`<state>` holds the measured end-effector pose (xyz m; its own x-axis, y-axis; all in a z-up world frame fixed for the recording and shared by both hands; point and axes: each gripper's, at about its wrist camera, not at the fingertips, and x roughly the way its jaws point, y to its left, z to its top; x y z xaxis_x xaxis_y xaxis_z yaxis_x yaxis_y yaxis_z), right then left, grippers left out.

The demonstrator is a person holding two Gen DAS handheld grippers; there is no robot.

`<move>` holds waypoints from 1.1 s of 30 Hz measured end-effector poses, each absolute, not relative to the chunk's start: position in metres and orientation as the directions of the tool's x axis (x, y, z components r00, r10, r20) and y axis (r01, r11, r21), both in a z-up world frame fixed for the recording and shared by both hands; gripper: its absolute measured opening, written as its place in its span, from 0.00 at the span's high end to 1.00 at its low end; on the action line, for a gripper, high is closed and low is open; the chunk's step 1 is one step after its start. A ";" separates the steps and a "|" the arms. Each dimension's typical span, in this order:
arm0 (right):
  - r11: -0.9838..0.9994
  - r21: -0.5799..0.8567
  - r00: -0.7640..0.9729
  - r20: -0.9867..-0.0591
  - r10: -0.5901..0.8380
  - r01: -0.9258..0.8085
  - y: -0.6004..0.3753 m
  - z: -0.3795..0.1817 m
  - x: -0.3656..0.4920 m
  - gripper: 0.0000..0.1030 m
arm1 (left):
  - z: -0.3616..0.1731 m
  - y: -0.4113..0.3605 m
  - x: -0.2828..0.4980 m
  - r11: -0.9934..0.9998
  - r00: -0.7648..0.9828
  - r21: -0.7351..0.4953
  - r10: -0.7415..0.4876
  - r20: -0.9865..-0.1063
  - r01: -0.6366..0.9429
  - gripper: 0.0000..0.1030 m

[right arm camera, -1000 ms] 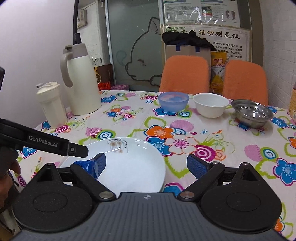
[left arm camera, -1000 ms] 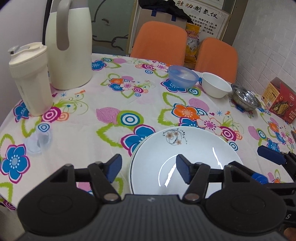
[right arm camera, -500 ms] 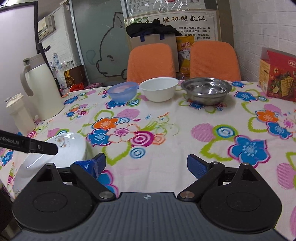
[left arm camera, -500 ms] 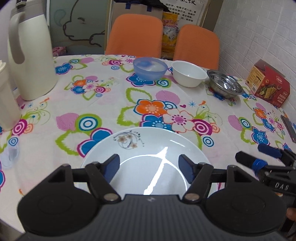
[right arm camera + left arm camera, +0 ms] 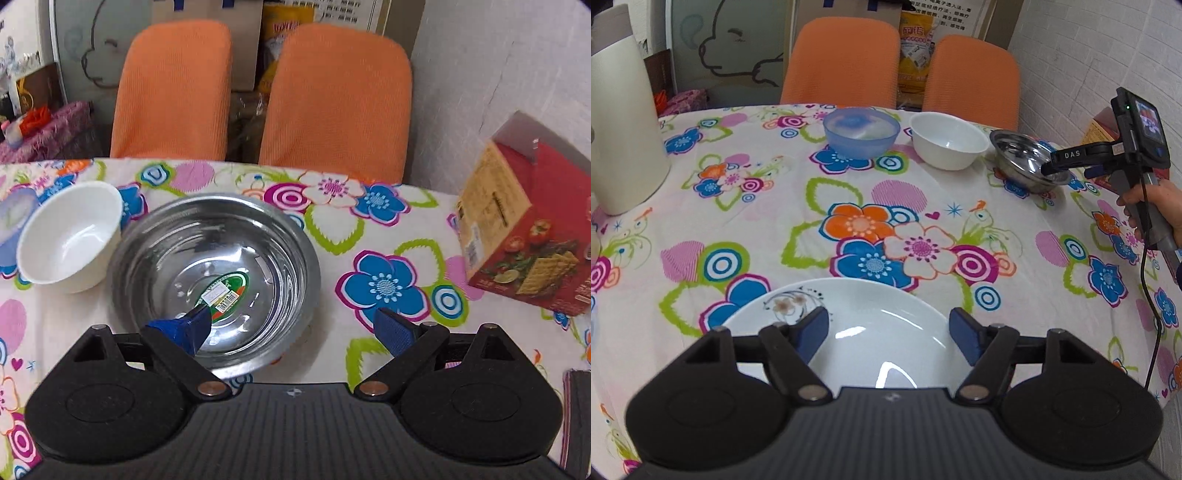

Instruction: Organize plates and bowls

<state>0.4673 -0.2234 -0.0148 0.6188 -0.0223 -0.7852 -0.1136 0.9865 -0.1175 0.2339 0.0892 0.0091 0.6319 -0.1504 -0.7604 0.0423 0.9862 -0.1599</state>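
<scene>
Right claw was wide open, gripping nothing, straddling the steel bowl rim: left finger inside, right finger outside over the bench. Risks as I judged them: thin slick rim could slip or tip on closing; white bowl sat just left and could get knocked. Left claw was also open and empty above the plate.

The right tongs have swung from the plate to straddle the steel bowl's rim.
</scene>
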 end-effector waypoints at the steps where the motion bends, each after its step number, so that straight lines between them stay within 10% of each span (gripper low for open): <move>1: 0.986 -0.123 0.591 -0.806 -0.034 -0.113 -0.223 -0.021 0.475 0.21 | 0.009 0.094 0.236 0.987 0.632 -0.159 -0.141 -0.762 0.028 0.31; 19: 0.958 -0.055 0.381 -0.923 0.058 -0.281 -0.223 -0.031 0.433 0.20 | 0.013 0.086 0.236 0.979 0.632 -0.195 -0.188 -0.752 0.060 0.31; 33: 0.990 0.016 0.668 -0.737 0.107 -0.141 -0.266 -0.022 0.377 0.20 | 0.022 -0.022 0.378 0.921 0.493 -0.371 -0.380 -0.783 0.121 0.28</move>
